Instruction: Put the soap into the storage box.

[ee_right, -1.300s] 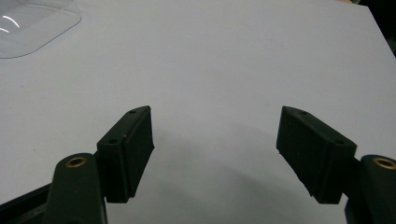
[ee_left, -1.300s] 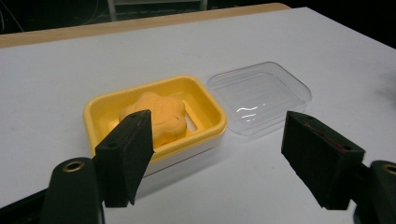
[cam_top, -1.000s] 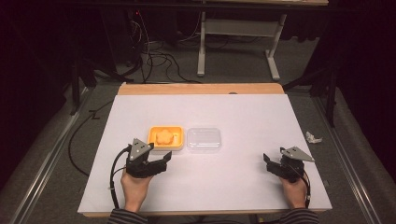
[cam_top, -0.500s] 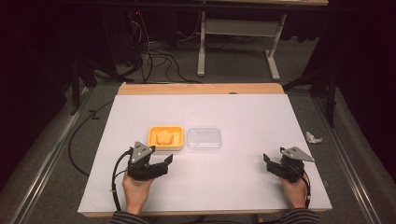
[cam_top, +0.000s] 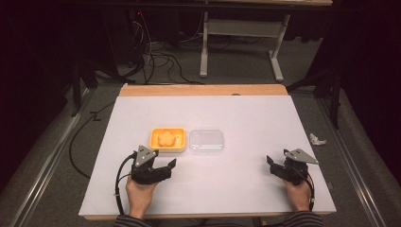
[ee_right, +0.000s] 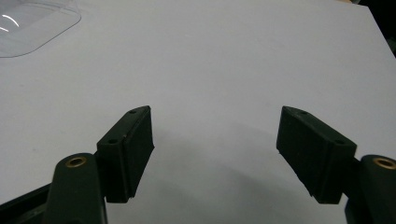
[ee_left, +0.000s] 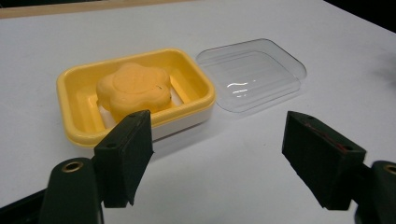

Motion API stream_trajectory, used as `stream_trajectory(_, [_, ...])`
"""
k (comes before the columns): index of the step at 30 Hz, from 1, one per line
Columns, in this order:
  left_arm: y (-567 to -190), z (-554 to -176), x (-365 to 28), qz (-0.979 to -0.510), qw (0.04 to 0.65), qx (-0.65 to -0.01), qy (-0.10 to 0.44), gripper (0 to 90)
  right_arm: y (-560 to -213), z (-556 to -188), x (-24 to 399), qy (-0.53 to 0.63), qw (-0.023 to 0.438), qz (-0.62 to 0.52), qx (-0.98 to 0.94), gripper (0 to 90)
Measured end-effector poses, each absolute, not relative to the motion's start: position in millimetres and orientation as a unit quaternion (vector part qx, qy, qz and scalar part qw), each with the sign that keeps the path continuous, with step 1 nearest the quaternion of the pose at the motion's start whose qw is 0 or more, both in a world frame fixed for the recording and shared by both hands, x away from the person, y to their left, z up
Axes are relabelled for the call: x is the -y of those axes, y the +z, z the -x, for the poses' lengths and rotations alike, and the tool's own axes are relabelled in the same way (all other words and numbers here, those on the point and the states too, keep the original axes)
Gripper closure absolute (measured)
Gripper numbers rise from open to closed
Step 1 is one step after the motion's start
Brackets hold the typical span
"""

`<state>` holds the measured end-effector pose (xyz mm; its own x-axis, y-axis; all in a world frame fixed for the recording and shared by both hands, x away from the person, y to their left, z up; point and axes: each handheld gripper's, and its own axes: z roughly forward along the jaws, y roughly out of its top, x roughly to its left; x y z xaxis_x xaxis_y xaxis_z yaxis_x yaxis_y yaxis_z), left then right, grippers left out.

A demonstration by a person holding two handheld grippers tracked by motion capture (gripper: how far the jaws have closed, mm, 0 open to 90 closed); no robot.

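A yellow soap dish [cam_top: 153,142] sits left of the table's middle and holds an orange flower-shaped soap [cam_top: 166,137]. A clear plastic lid [cam_top: 206,141] lies flat on the table, touching the dish's right side. My left gripper [cam_top: 165,166] rests just in front of the dish, open and empty. In the left gripper view the dish [ee_left: 74,84], the soap [ee_left: 133,88] and the lid [ee_left: 252,74] lie beyond the spread jaws of the left gripper [ee_left: 219,144]. My right gripper [cam_top: 271,166] is near the front right, open over bare table. The right gripper [ee_right: 215,140] holds nothing, and a lid corner [ee_right: 32,23] shows at the far left.
The white table sheet [cam_top: 246,113] ends at a wooden strip [cam_top: 203,90] along the far edge. A crumpled scrap of paper [cam_top: 317,138] lies on the floor to the right. Cables [cam_top: 156,56] and a metal frame [cam_top: 241,28] stand beyond the table.
My left gripper has drifted slightly back toward the near edge. The right gripper, the dish and the lid have stayed put.
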<state>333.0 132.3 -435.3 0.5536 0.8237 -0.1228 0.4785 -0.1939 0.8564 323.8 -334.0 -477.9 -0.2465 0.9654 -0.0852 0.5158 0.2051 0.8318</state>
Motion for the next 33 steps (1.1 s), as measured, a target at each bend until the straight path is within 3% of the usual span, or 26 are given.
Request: stream_trajectory(33, [-465,-340,-116,-0.766,0.434,-0.441,0.173,25.2,-478,-324,334,0.352,0.321,-0.523,-0.707,27.6])
